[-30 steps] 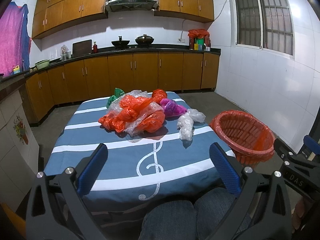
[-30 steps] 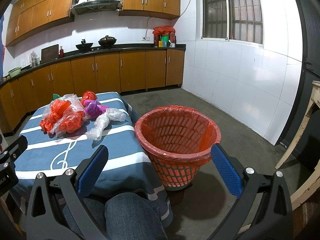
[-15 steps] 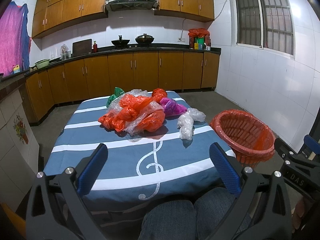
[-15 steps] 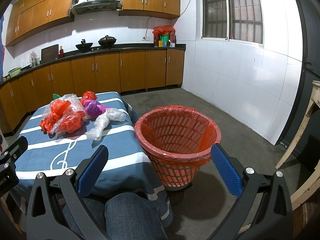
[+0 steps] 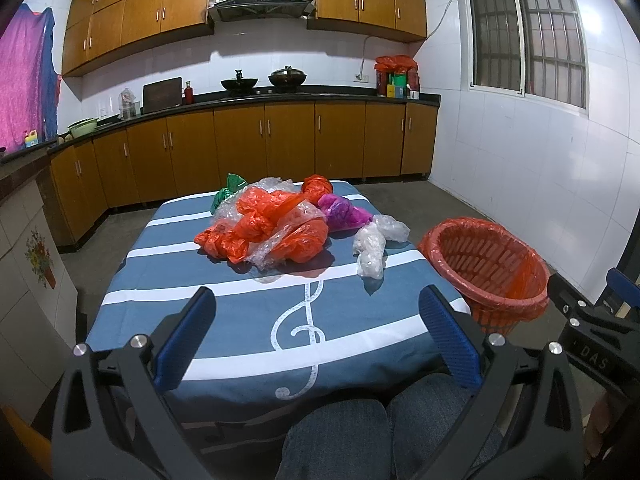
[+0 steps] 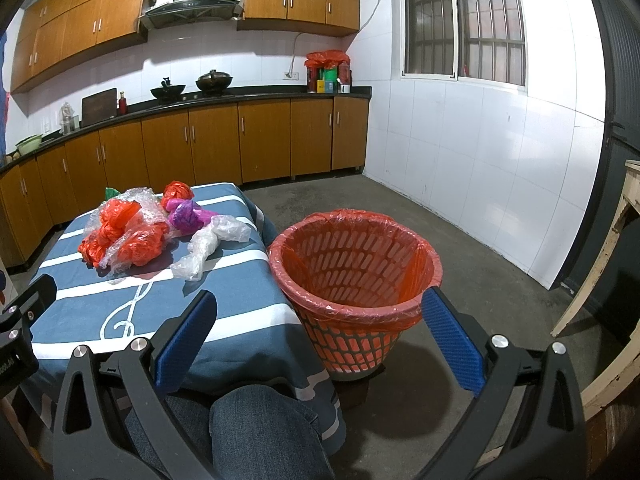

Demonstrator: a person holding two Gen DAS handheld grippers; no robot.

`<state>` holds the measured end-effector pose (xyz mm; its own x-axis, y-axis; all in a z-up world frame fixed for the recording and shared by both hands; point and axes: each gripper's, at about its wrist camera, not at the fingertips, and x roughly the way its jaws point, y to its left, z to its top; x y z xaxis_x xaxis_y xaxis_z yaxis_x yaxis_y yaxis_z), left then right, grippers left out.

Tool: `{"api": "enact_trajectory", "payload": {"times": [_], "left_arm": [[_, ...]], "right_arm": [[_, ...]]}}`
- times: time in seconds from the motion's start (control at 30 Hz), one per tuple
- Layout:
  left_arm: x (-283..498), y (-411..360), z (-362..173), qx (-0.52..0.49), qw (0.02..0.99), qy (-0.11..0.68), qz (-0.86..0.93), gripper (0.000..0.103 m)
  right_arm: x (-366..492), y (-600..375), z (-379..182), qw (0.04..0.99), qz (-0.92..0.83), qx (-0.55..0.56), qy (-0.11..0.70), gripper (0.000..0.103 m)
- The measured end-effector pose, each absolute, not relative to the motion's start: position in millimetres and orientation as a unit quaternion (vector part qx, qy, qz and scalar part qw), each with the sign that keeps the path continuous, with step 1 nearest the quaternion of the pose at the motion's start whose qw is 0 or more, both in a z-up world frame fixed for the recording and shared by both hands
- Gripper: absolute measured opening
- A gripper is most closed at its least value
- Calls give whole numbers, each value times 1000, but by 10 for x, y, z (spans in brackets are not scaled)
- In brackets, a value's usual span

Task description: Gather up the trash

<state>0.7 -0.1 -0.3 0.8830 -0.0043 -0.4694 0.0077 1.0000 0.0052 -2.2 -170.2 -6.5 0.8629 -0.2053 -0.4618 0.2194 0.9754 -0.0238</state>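
A heap of crumpled plastic bags lies on the far half of the blue striped tablecloth (image 5: 224,320): orange bags (image 5: 276,228), clear wrap, a purple bag (image 5: 342,214), a green bag (image 5: 226,192) and a clear bag (image 5: 372,248) nearest the bin. The heap also shows in the right wrist view (image 6: 132,236). An orange mesh bin (image 6: 356,276) with an orange liner stands on the floor right of the table (image 5: 486,268). My left gripper (image 5: 316,328) is open and empty over the table's near edge. My right gripper (image 6: 316,324) is open and empty, short of the bin.
The person's knees in jeans (image 5: 360,432) are below the grippers. Wooden kitchen cabinets (image 5: 280,140) line the back wall. A pale wooden frame (image 6: 612,248) stands at the far right. Bare concrete floor (image 6: 460,224) lies beyond the bin.
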Motion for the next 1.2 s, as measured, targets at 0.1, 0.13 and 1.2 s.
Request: {"api": "enact_trajectory", "payload": {"times": [0.1, 0.13, 1.2], "left_arm": [[8, -2, -3, 3, 970, 242, -3, 99], [8, -2, -3, 3, 970, 242, -3, 99], [14, 157, -140, -6, 969, 246, 29, 99]], "right_arm": [[-21, -1703, -68, 965, -110, 15, 238, 101], [-21, -1702, -68, 965, -110, 15, 238, 101], [162, -1653, -79, 967, -92, 10, 237, 101]]}}
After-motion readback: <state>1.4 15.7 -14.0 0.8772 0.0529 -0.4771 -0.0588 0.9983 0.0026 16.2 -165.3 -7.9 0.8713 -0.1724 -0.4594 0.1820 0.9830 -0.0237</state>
